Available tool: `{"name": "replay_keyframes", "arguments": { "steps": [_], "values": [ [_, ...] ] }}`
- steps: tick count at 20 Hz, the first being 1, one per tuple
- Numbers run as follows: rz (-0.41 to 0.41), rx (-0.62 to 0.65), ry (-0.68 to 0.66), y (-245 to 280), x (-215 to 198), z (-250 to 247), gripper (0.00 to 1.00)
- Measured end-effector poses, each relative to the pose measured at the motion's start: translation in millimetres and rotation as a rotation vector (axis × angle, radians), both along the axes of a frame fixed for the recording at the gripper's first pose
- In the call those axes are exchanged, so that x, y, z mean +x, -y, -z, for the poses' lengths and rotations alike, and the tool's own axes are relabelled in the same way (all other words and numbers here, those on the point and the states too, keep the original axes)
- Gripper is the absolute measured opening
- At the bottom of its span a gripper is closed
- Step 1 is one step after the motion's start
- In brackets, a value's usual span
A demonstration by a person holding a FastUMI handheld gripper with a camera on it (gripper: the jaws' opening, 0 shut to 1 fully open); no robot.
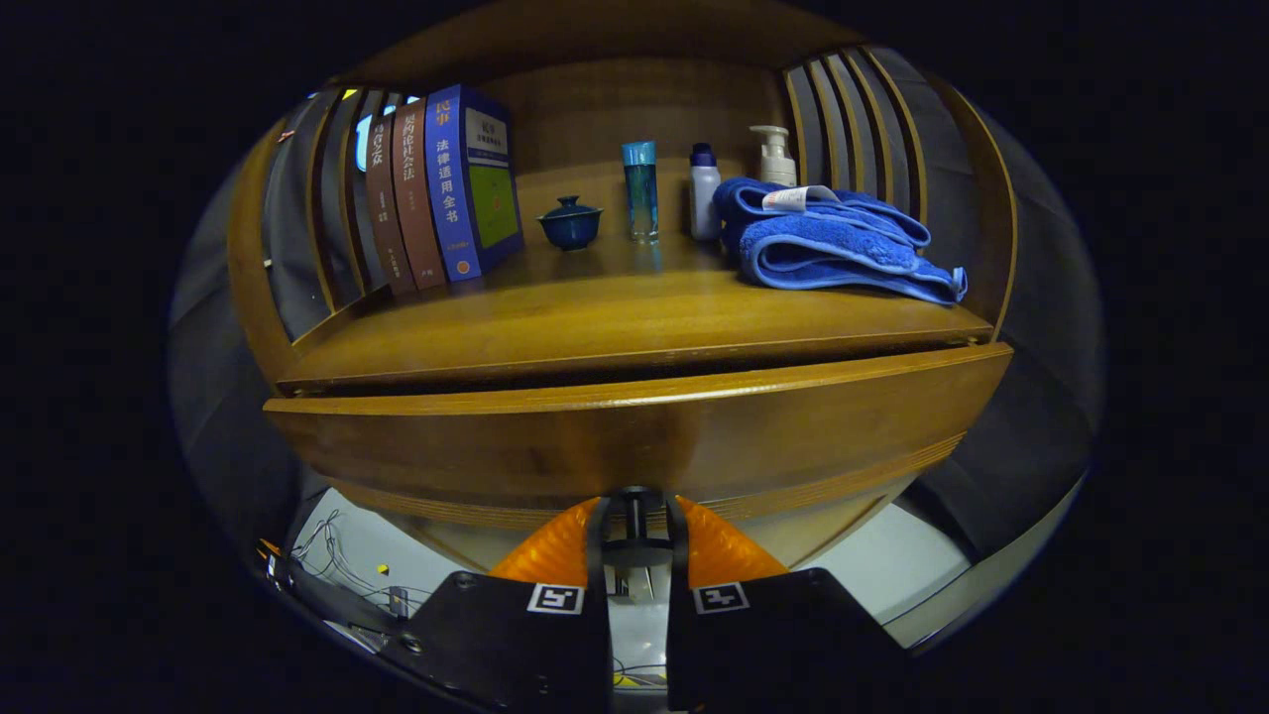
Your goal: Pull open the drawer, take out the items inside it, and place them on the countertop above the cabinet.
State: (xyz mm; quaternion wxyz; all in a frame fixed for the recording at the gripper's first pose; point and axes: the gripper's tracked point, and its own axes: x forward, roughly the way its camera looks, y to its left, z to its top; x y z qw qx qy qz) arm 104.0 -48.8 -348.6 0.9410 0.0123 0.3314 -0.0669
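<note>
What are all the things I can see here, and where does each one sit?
Books: three, two brown and one blue, upright at the countertop's left end.
Lidded cup: one, dark blue, right of the books.
Tall bottle: one, clear blue, right of the cup.
Small bottle: one, white with a dark cap, beside the towel.
Pump bottle: one, white, behind the towel.
Towel: one, blue, folded at the countertop's right end.
Countertop: one, brown wood.
Drawer: one, brown wood, under the countertop, front pulled slightly out.
Knob: one, dark, on the drawer front.
Fingers: two, closed on the knob.
</note>
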Motion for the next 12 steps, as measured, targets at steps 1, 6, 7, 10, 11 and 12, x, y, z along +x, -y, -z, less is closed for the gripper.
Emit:
{"name": "replay_keyframes", "arguments": {
  "steps": [1, 6, 7, 10, 11, 12],
  "values": [
    [-0.002, -0.001, -0.003, 0, -6, -1, 0.25],
    [-0.008, 0.011, -0.027, -3, -41, -6, 0.25],
    [-0.010, 0.007, -0.032, -4, -48, -7, 0.25],
    [-0.013, 0.015, -0.046, -6, -72, -10, 0.25],
    [-0.013, 0.024, -0.051, -7, -79, -11, 0.25],
    [-0.015, 0.026, -0.053, -7, -86, -12, 0.25]
  ]
}}
